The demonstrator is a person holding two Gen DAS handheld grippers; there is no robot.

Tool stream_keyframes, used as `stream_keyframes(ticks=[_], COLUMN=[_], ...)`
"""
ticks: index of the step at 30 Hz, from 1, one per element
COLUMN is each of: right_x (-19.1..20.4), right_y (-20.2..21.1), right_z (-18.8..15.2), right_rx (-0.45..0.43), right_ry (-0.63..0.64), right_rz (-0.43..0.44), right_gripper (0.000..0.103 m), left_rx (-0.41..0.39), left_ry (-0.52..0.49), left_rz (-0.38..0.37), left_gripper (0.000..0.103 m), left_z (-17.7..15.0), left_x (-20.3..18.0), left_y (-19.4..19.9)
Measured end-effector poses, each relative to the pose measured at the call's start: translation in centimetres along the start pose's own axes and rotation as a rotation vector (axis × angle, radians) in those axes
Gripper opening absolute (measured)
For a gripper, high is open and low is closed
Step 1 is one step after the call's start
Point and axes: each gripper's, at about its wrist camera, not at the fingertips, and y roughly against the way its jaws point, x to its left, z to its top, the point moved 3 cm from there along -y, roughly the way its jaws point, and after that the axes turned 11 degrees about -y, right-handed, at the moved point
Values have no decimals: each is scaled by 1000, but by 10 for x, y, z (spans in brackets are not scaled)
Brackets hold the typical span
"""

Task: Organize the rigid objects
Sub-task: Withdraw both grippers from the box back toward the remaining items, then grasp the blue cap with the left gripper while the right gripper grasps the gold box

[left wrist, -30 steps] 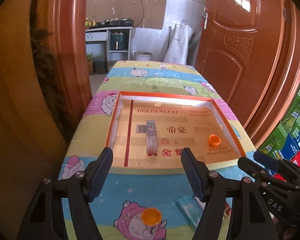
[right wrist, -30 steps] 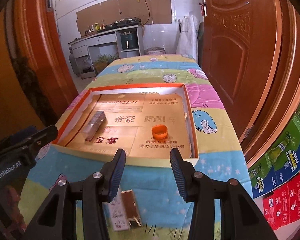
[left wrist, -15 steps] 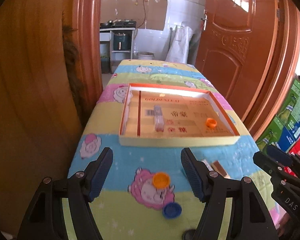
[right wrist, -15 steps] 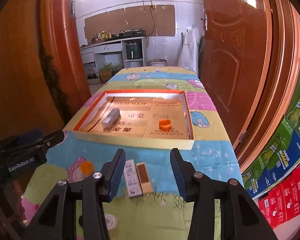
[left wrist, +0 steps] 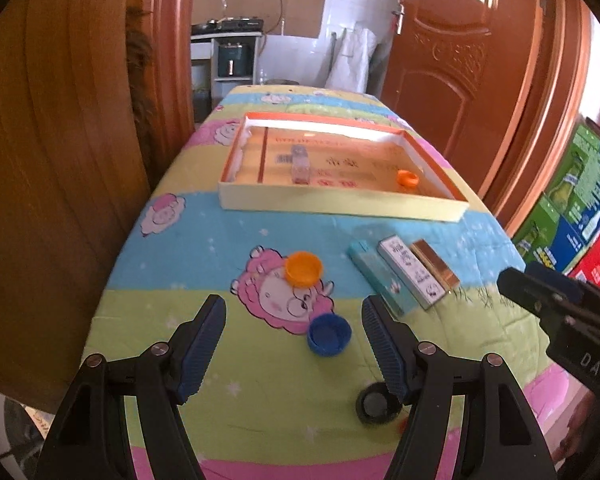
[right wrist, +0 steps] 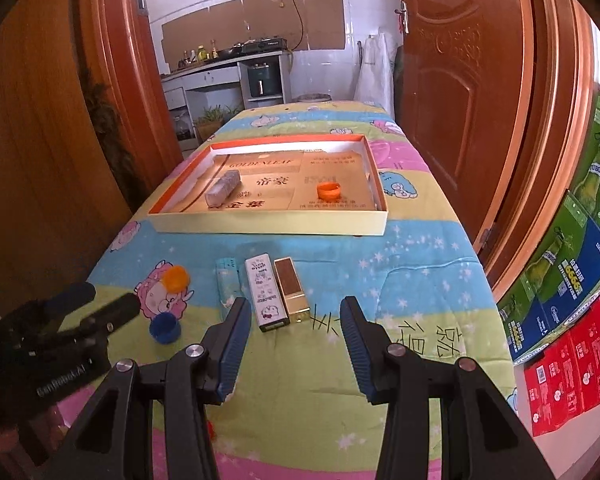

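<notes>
An orange-rimmed shallow box (left wrist: 340,203) (right wrist: 268,224) lies mid-table, holding a clear block (left wrist: 301,163) (right wrist: 222,189) and an orange cap (left wrist: 407,179) (right wrist: 328,190). On the cloth nearer me lie an orange cap (left wrist: 303,268) (right wrist: 176,278), a blue cap (left wrist: 329,335) (right wrist: 164,329), a teal box (left wrist: 380,276) (right wrist: 227,282), a white box (left wrist: 410,276) (right wrist: 266,292) and a gold box (left wrist: 434,266) (right wrist: 292,290). My left gripper (left wrist: 294,330) is open and empty just before the blue cap. My right gripper (right wrist: 292,330) is open and empty just before the white and gold boxes.
A black round object (left wrist: 376,404) lies on the cloth by the left gripper's right finger. A wooden door (right wrist: 472,92) stands right of the table, stacked cartons (right wrist: 572,280) at the far right, a wooden panel (left wrist: 60,160) at the left.
Both grippers have pulled back from the box toward the table's near end. The caps and the small boxes on the cloth have come into full view. Both stay open.
</notes>
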Motion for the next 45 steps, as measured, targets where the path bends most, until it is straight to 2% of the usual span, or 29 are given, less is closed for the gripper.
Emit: stream_keyframes(ticks=[9, 13, 19, 23, 26, 28, 30, 37, 42, 45], right_x=[-3, -7, -7, -6, -5, -4, -2, 4, 4, 4], right_y=[-12, -23, -38, -47, -55, -60, -65, -83, -92, -94], right_z=[-3, -3, -1, 1, 3, 5, 7, 11, 12, 15], right_rx=[26, 47, 68, 78, 86, 92, 94, 118, 132, 136], right_ry=[23, 17, 34, 42, 54, 67, 86, 159, 162, 157], right_rz=[7, 10, 17, 21, 25, 27, 30, -1, 3, 4], right_gripper=[46, 46, 46, 46, 46, 46, 46, 45, 41, 33], left_rx=[52, 86, 123, 118, 111, 108, 106, 98, 95, 96], left_ry=[-17, -10, 27, 32, 27, 19, 13, 4, -4, -5], left_rz=[-26, -11, -8, -4, 5, 13, 19, 20, 20, 18], left_gripper=[72, 72, 64, 62, 51, 40, 36, 33, 33, 33], left_z=[-7, -12, -17, -17, -16, -17, -17, -18, -18, -17], left_x=[-12, -13, -9, -8, -8, -8, -7, -6, -6, -6], left_y=[-18, -32, -46, -48, -48, -49, -49, -49, -49, -49])
